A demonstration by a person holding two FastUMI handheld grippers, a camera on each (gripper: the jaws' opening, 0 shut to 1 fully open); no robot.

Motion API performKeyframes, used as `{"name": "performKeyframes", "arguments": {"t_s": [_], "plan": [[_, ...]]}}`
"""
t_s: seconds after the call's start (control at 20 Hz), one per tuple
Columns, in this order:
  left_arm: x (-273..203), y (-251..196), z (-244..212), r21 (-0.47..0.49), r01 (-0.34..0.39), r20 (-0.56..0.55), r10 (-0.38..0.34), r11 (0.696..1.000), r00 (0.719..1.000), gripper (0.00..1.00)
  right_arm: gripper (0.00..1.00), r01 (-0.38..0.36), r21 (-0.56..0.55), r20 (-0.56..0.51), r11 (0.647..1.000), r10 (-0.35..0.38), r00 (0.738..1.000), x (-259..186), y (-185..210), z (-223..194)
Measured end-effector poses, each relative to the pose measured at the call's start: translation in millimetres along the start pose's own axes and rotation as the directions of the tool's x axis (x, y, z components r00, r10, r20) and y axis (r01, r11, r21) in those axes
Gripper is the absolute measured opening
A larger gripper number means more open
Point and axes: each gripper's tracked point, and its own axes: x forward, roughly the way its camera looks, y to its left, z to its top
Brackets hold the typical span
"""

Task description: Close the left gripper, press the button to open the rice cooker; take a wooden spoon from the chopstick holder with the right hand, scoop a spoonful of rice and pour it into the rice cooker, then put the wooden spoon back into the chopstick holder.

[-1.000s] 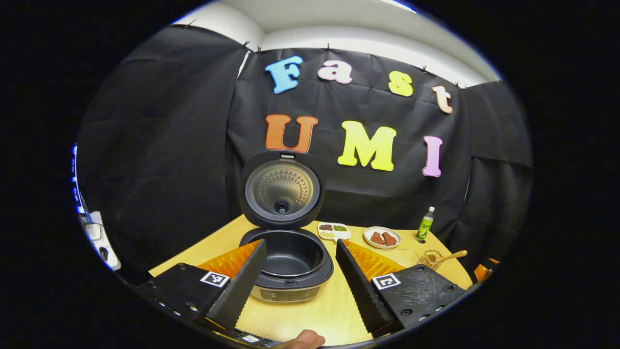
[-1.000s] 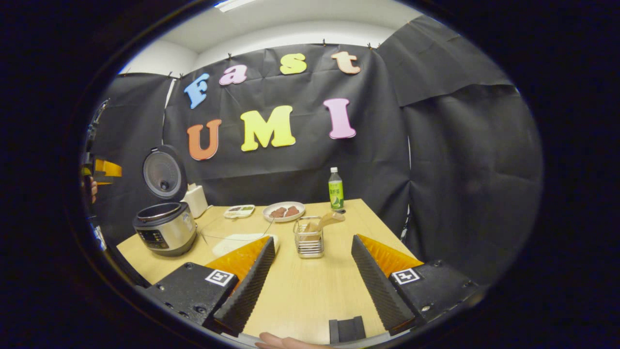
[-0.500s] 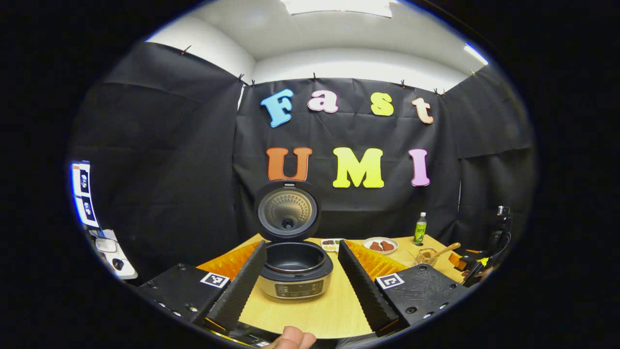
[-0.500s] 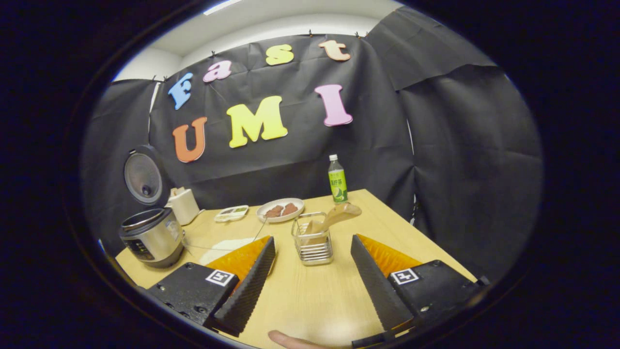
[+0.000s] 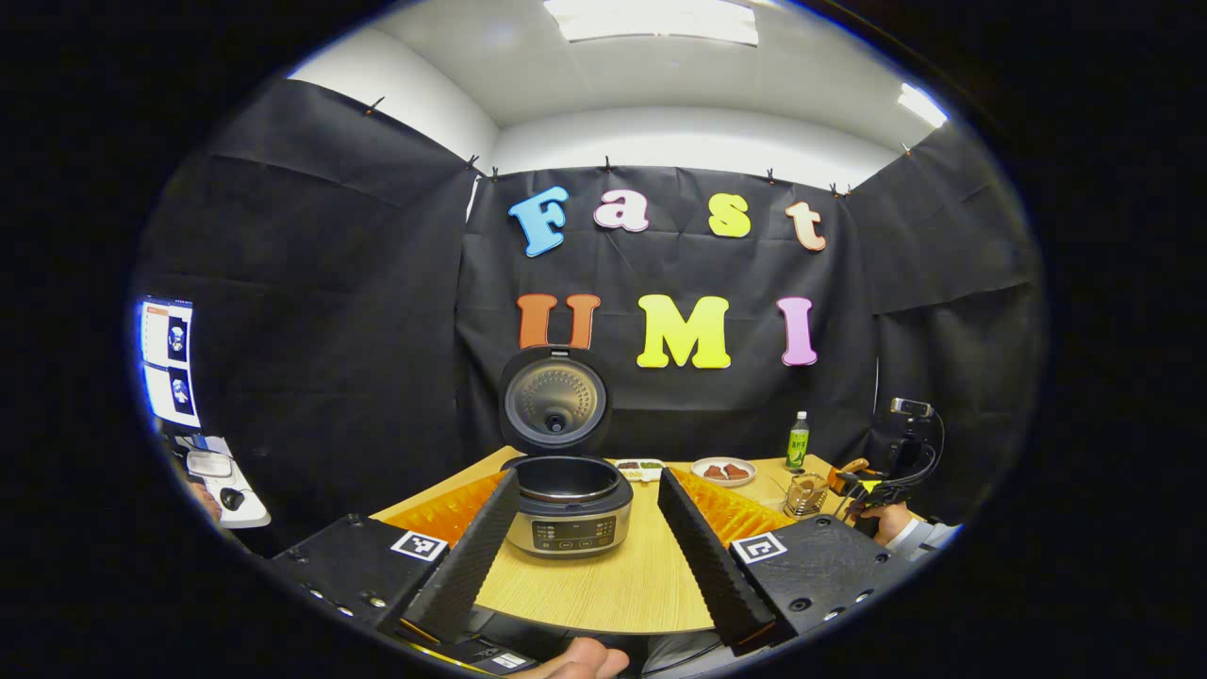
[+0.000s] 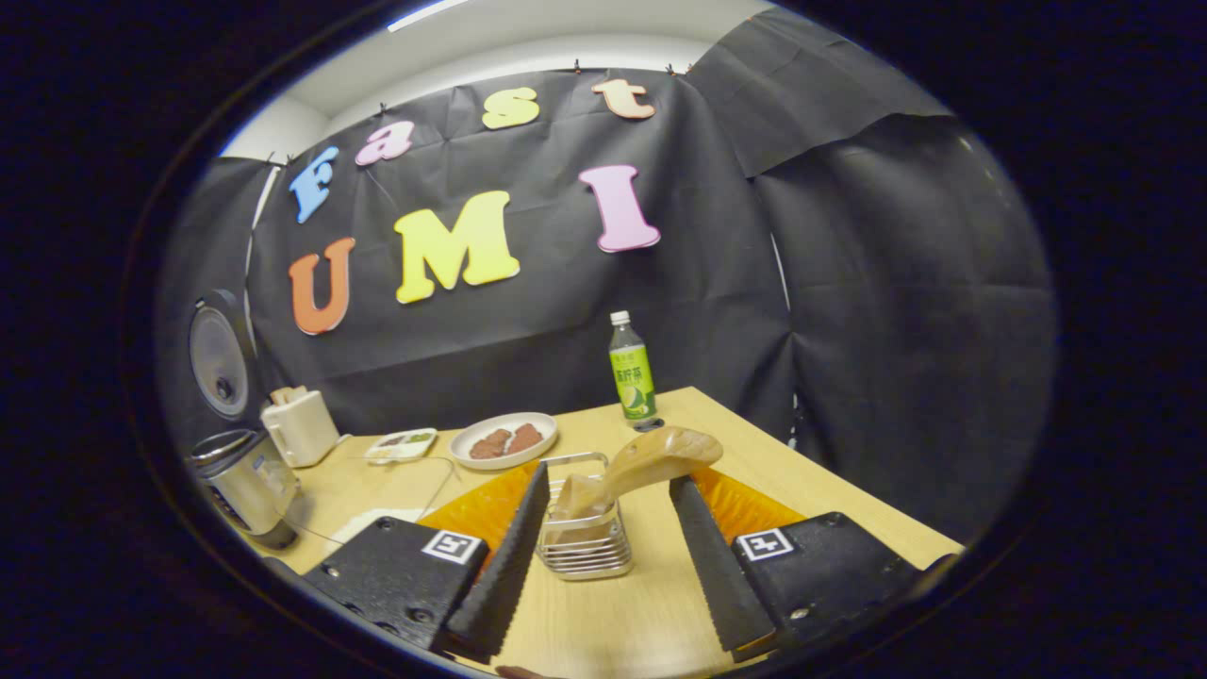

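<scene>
The rice cooker [image 5: 568, 514] stands on the wooden table [image 5: 613, 585] with its lid [image 5: 554, 401] raised upright. My left gripper [image 5: 586, 478] hangs open in front of it, well back from the table edge, with nothing between its fingers. In the right gripper view the wire chopstick holder [image 6: 585, 542] sits close ahead, and the wooden spoon [image 6: 655, 455] leans out of it to the right. My right gripper [image 6: 609, 479] is open, with the spoon handle and the holder in the gap between its fingers. The cooker [image 6: 240, 479] stands far left.
A white box [image 6: 302, 426] stands behind the cooker. A small divided dish [image 6: 402, 443], a plate of brown food [image 6: 503, 440] and a green bottle [image 6: 633, 372] line the back of the table. A clear bowl with white contents [image 6: 382, 519] lies left of the holder.
My left gripper has drawn back from the open cooker, which looks smaller. My right gripper has moved forward to the holder, so the spoon handle lies between its fingers.
</scene>
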Motion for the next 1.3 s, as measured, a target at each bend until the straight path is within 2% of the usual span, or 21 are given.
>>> {"name": "performKeyframes", "arguments": {"t_s": [0.1,0.15,0.2,0.25,0.3,0.35,0.4,0.5,0.65,0.8,0.95,1.15,1.25,1.3], "plan": [[-4.1,-5.9,-1.5,-0.017,0.015,-0.004,-0.015,1.000,1.000,0.94,0.58,0.003,0.004,-0.007,1.000,-0.003,1.000,10.2,6.6,0.5],[-4.3,-9.3,-0.8,-0.031,0.029,-0.007,-0.029,0.999,1.000,0.94,0.59,-0.001,0.007,0.003,1.000,0.001,1.000,14.1,10.6,5.8],[-2.3,-11.8,-1.9,-0.044,0.037,-0.009,-0.037,0.998,0.999,0.94,0.48,-0.002,0.003,0.017,1.000,0.002,1.000,17.1,14.5,11.4],[-0.3,-13.9,-4.9,-0.045,0.043,-0.017,-0.043,0.998,0.999,0.94,0.42,0.002,-0.026,0.032,1.000,-0.002,0.999,22.5,18.8,17.6],[0.4,-14.5,-9.1,-0.031,0.038,-0.030,-0.039,0.999,0.999,0.95,0.28,0.013,-0.061,0.040,0.998,-0.010,0.999,27.7,20.6,19.6],[1.0,-10.7,-11.3,-0.017,0.017,-0.036,-0.017,1.000,0.999,0.94,0.25,0.008,-0.086,0.036,0.996,-0.005,0.999,30.9,28.0,22.5],[0.6,-7.2,-9.2,-0.008,-0.007,-0.026,0.007,1.000,1.000,0.94,0.29,0.004,-0.109,0.028,0.994,-0.001,1.000,33.7,35.6,23.3],[4.9,-10.3,-6.2,0.000,-0.016,0.009,0.016,1.000,1.000,0.94,0.27,0.002,-0.143,0.011,0.990,0.000,1.000,39.2,45.4,26.2],[7.7,-29.6,-2.0,-0.002,0.047,0.045,-0.047,0.999,0.998,0.94,0.23,0.016,-0.154,0.005,0.988,-0.015,1.000,37.1,51.3,39.6],[-3.3,-18.6,11.0,0.014,0.047,0.102,-0.048,0.999,0.994,0.94,0.19,0.008,-0.135,0.032,0.991,-0.004,0.999,23.2,59.3,64.6],[-12.8,-15.2,22.6,-0.027,0.063,0.160,-0.058,0.998,0.985,0.94,0.20,-0.008,-0.162,0.060,0.987,0.018,0.998,6.5,71.5,95.0],[-11.8,-15.6,20.4,-0.090,0.093,0.159,-0.078,0.992,0.984,0.94,0.18,-0.010,-0.225,0.099,0.974,0.034,0.994,-16.4,96.8,131.7],[-15.1,-10.4,22.0,-0.092,0.085,0.164,-0.069,0.992,0.984,0.94,0.14,-0.037,-0.260,0.125,0.965,0.071,0.990,-27.9,122.3,144.3],[-15.9,-11.3,22.5,-0.094,0.091,0.166,-0.075,0.991,0.983,0.94,0.17,-0.072,-0.275,0.127,0.959,0.111,0.986,-31.6,140.4,146.4]]}}
